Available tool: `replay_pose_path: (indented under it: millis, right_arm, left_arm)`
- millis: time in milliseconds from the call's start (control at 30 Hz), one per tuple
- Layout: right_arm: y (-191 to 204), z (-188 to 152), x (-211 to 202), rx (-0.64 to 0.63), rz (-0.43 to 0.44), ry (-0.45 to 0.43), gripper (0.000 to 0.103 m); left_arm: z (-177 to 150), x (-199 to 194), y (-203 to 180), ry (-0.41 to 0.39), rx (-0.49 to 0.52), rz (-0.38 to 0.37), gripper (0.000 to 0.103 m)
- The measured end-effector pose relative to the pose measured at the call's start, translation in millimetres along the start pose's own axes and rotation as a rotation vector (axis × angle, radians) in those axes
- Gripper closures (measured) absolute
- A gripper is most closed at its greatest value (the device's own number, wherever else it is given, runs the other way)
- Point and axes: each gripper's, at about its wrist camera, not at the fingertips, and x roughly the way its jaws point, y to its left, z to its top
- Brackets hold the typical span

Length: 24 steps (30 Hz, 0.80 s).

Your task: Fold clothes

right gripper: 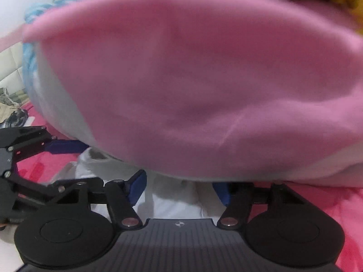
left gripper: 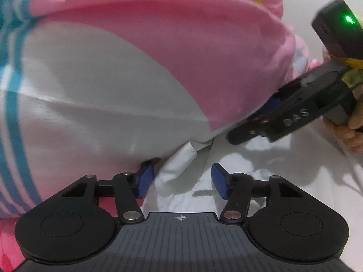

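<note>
Lying between both spread claws, left gripper point(left gripper: 182, 179) and right gripper point(right gripper: 179, 189): white garment point(left gripper: 181, 181), seeming light, limp, asking an edge hold beneath pink cloth point(left gripper: 181, 45).

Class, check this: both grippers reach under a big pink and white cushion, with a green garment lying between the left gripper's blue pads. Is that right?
Not quite. The garment between the left gripper's blue pads is white, not green, as the left wrist view shows. The cushion is pink and white, and both grippers reach under it.
</note>
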Motion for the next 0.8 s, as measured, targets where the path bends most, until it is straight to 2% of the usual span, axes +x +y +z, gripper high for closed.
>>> replay_pose_path:
  millis: [100,133,167,200,267,333,467,667,800]
  right_arm:
    - [1,-2,13,0.011,0.0,0.011,0.042]
    - [2,-3,16,0.014,0.0,0.012,0.047]
    - [2,-3,16,0.02,0.003,0.008,0.058]
    - [2,-4,16,0.025,0.006,0.005,0.065]
    - [3,-6,14,0.031,0.013,-0.004,0.087]
    - [4,-8,8,0.033,0.021,-0.014,0.093]
    - [7,-17,-12,0.024,0.048,-0.039,0.094]
    - [23,-38,-54,-0.087,0.038,-0.085,0.094]
    - [23,-48,-89,-0.131,0.039,-0.175,0.094]
  left_arm:
    - [1,8,-3,0.022,0.014,0.013,0.066]
    - [1,10,-3,0.025,0.012,0.016,0.074]
    - [1,11,-3,0.029,0.009,0.018,0.084]
    - [1,11,-3,0.029,0.007,0.022,0.088]
    - [1,9,-3,0.015,0.001,0.033,0.095]
    - [0,3,-3,-0.005,-0.001,0.035,0.098]
    - [1,-17,-9,-0.058,0.027,0.032,0.098]
    - [5,-60,-25,-0.165,0.093,0.01,0.099]
    - [-4,-85,-33,-0.224,0.119,-0.011,0.099]
